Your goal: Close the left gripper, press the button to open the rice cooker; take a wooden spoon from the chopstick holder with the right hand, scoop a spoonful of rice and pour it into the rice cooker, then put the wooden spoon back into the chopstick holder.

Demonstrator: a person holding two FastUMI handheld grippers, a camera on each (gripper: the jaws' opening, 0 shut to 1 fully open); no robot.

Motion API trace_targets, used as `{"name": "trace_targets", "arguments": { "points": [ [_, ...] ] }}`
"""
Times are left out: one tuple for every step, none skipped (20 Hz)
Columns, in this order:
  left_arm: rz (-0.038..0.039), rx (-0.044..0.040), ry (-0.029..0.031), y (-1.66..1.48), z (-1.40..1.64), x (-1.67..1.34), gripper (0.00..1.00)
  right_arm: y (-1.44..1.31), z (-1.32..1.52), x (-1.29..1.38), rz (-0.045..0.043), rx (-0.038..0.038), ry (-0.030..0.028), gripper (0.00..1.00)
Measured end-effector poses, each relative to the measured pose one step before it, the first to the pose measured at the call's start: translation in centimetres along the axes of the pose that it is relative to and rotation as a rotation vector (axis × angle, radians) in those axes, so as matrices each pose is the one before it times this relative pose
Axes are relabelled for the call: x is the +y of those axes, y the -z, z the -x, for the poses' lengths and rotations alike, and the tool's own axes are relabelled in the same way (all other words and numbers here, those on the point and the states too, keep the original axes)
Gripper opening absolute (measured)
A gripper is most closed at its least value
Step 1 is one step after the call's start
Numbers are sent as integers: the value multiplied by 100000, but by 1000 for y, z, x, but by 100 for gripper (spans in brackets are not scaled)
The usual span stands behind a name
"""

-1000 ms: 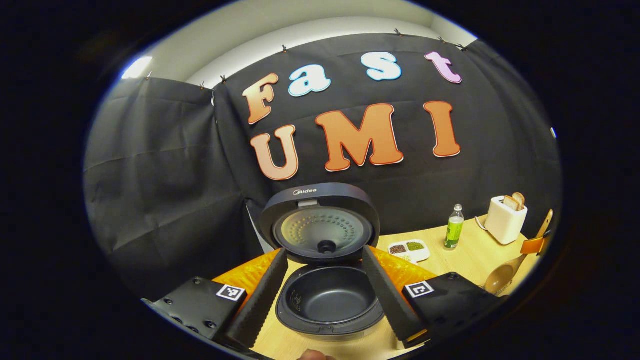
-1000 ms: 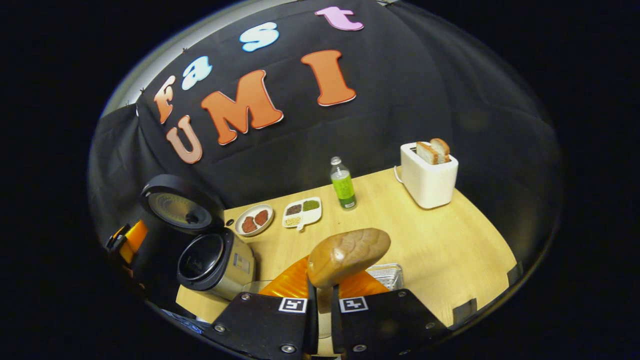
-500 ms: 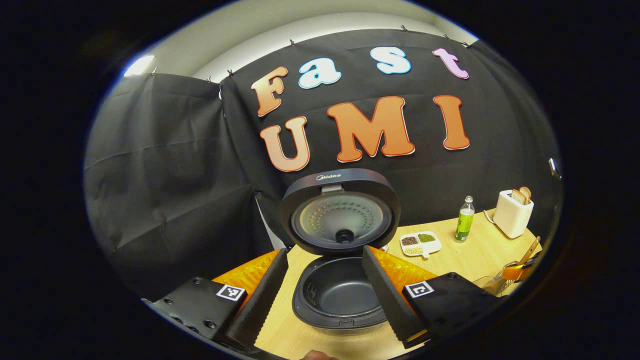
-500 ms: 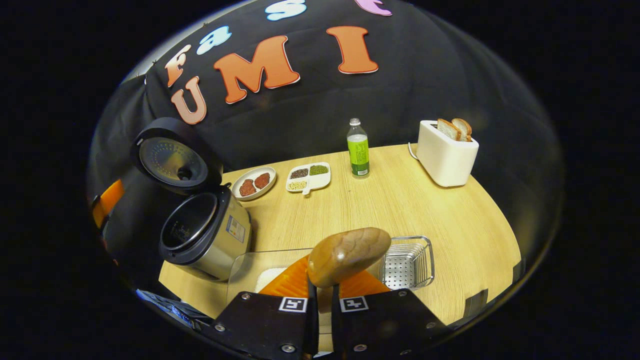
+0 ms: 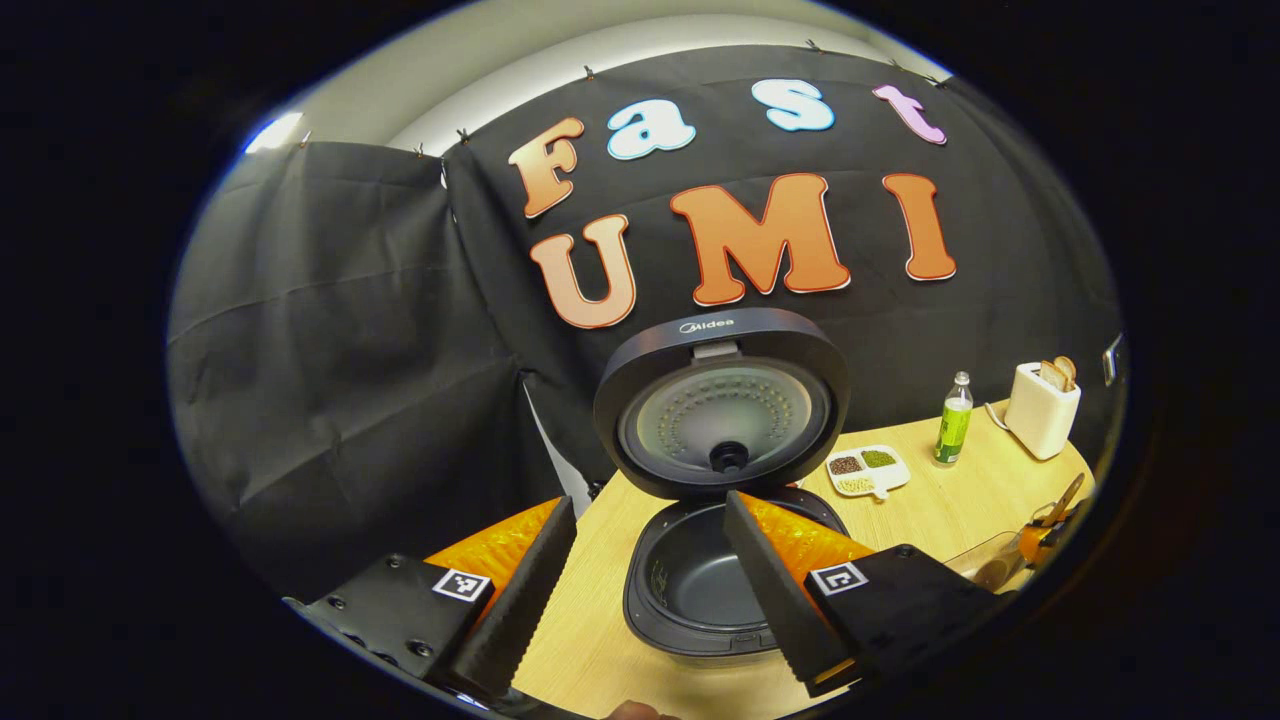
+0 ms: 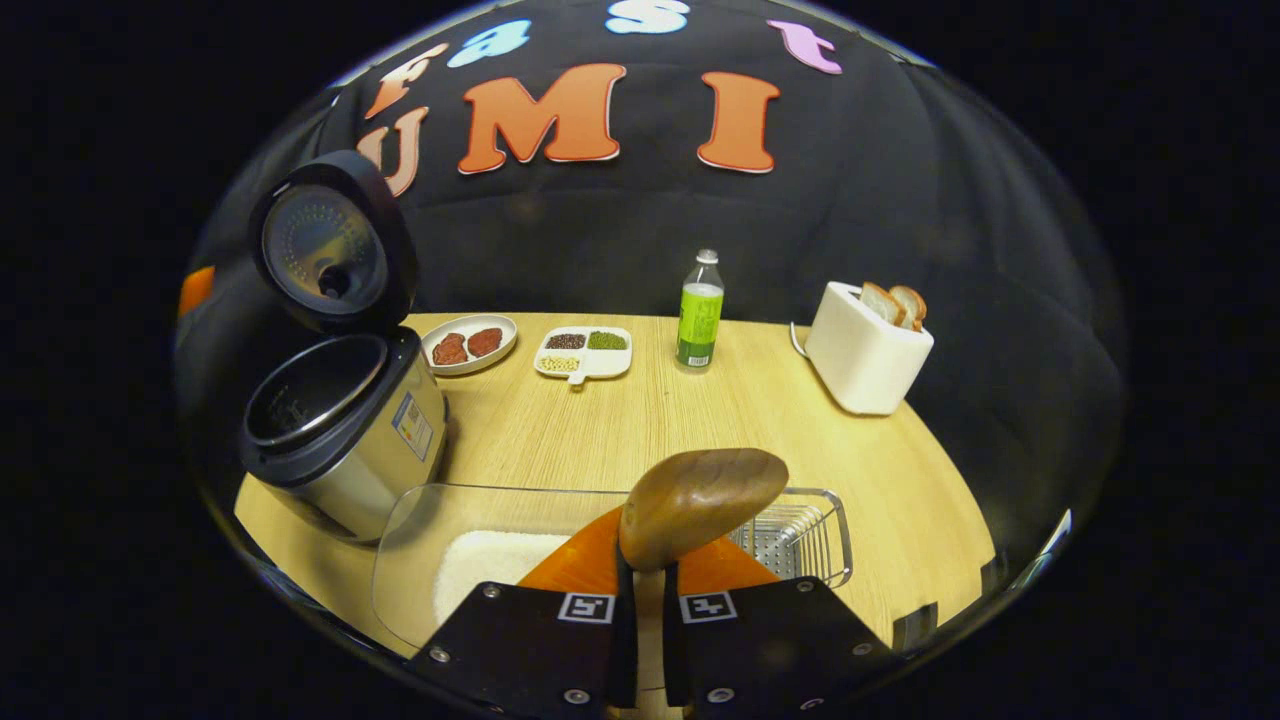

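Left gripper view: left tongs [image 5: 650, 600] wide open, holding nothing, fingers splayed either side of the rice cooker [image 5: 720, 585]. Cooker sits straight ahead and below on the worktop [image 5: 590, 640], lid [image 5: 722, 400] up, inner pot empty as far as I can see. Button step looks done. Far right edge: right tongs [image 5: 1040, 535] with a wooden handle sticking up, next to a clear container; small and distorted there, no more detail. Background: sectioned dish [image 5: 866, 469], green bottle [image 5: 953, 418], toaster [image 5: 1042, 409].

Right gripper view: right tongs [image 6: 641, 590] clamped nearly together on the neck of the wooden spoon [image 6: 700, 505]. Bowl of the spoon pokes forward past the tips, long axis roughly along the fingers, pointing away from the camera, and looks empty. Directly below and slightly left: clear glass container [image 6: 400, 540] with white rice [image 6: 485, 580] in it. Wire chopstick holder [image 6: 805, 535] just right of the spoon, touching or nearly touching the container; can't tell which. Rice cooker [image 6: 340, 440] to the left of the container, close beside it, opening facing up. Small plate [image 6: 468, 343] behind it.

Judgement: scoop comes next. Rice lies down and left of the spoon bowl, so the move is dip and sweep left. Cooker is further left on the same line, so the pour is a short carry that way. Right hand has the spoon and is nearer; left is idle over the pot and may need to clear.
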State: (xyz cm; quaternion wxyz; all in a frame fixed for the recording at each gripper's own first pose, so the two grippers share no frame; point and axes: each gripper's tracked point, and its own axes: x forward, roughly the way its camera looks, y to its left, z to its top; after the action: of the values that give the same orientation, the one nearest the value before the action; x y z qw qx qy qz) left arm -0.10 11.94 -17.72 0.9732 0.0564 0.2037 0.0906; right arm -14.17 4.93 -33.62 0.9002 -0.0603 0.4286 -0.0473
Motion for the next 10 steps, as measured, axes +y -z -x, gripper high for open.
{"name": "trace_targets", "arguments": {
  "points": [
    [577, 86, 493, -145, -260, -44, 100, 118, 100, 560, 3587, -2128, -93, 10],
    [-9, -177, 442, -45, -184, 49, 93, 491, -73, 321, 2754, -488, 154, 10],
    [-509, -198, 506, -24, -302, -118, 93, 302, -85, 354, 607, -295, -99, 10],
    [-765, 82, 699, -49, -86, -35, 94, 246, -102, 223, -172, 20, 337, 10],
    [-825, 43, 901, -35, -218, -234, 94, 355, -173, 181, -1907, 860, -14, 10],
    [-805, -176, 974, -25, -157, -219, 94, 402, -168, 216, -3111, 1069, 183, 10],
    [-931, -267, 1082, -130, -116, -196, 93, 229, -159, 161, -3440, 1015, -287, 10],
    [-998, -380, 782, -25, -64, -116, 93, 248, -64, 75, -3326, 272, 116, 10],
    [-875, -311, 786, -124, -104, -89, 93, -52, -15, -45, -2707, -856, -139, 10],
    [-473, -135, 837, 18, -178, -189, 94, -116, 57, 0, -3322, -1284, 443, 10]
  ]
}}
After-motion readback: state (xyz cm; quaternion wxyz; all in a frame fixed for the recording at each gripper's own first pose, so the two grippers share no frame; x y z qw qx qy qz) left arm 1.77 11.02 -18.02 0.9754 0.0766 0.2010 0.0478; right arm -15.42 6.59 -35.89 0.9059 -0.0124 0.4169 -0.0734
